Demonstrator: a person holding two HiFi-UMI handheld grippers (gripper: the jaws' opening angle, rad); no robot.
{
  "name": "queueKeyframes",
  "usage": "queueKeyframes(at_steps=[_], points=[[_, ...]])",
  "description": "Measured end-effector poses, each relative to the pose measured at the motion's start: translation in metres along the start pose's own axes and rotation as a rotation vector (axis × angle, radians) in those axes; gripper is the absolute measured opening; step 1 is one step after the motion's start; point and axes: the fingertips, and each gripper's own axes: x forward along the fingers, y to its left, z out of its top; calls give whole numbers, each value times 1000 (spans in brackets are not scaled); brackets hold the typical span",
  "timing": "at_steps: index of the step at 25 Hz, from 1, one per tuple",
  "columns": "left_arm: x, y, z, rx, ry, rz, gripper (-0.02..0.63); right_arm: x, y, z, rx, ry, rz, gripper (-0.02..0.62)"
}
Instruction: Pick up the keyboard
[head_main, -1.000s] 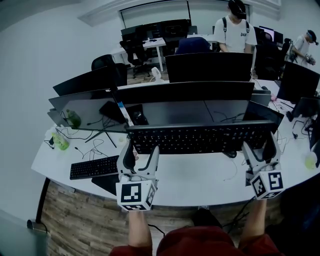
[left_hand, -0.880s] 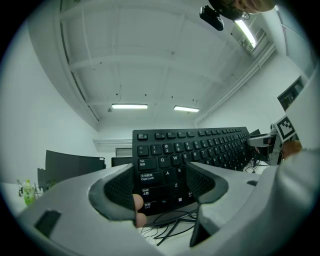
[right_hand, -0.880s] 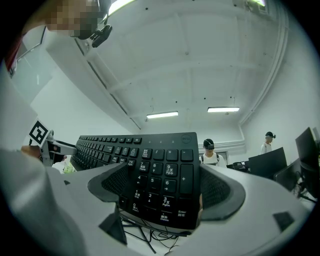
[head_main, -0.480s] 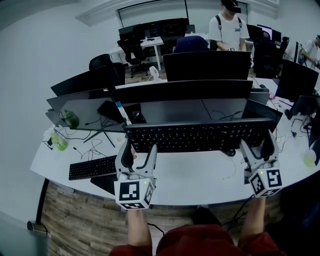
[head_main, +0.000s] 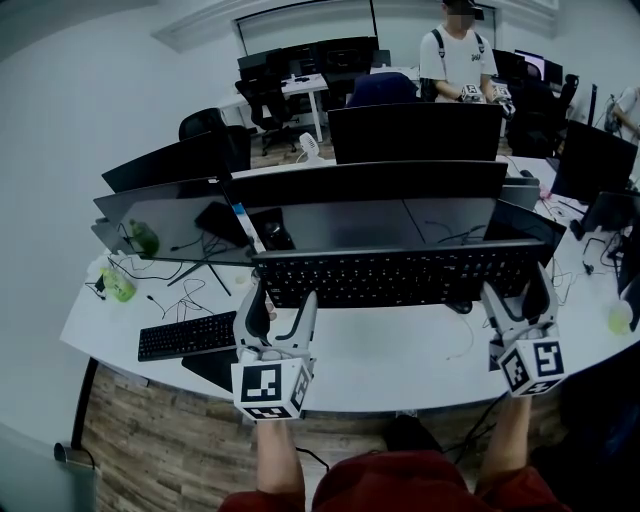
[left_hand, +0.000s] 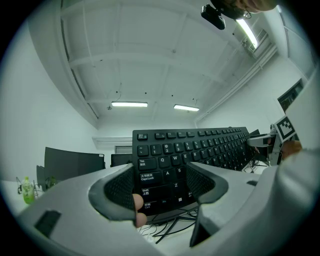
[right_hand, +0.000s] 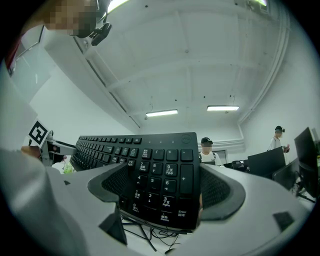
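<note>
Keyboard (head_main: 395, 275), black: ends pinched between left gripper (head_main: 279, 302) jaws and right gripper (head_main: 518, 296) jaws, presumably for level carrying.

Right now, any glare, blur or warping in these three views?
Head view: fisheye bows the desk edge, dim bluish light, keyboard sharp. Left gripper view: ceiling lights glare mildly, key legends readable. Right gripper view: dark round vignette, mosaic patch top left, keys crisp.

Left hand-held gripper (head_main: 280, 305) and right hand-held gripper (head_main: 518, 295) well apart — forearms (head_main: 275, 455) stretched forward, both pairs of jaws clamped
</note>
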Motion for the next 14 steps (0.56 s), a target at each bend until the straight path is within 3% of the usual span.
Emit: queueKeyframes(at_steps=[14], points=[[-9, -1, -4, -14, 11, -9, 311, -12, 4, 0, -12, 19, -13, 414]])
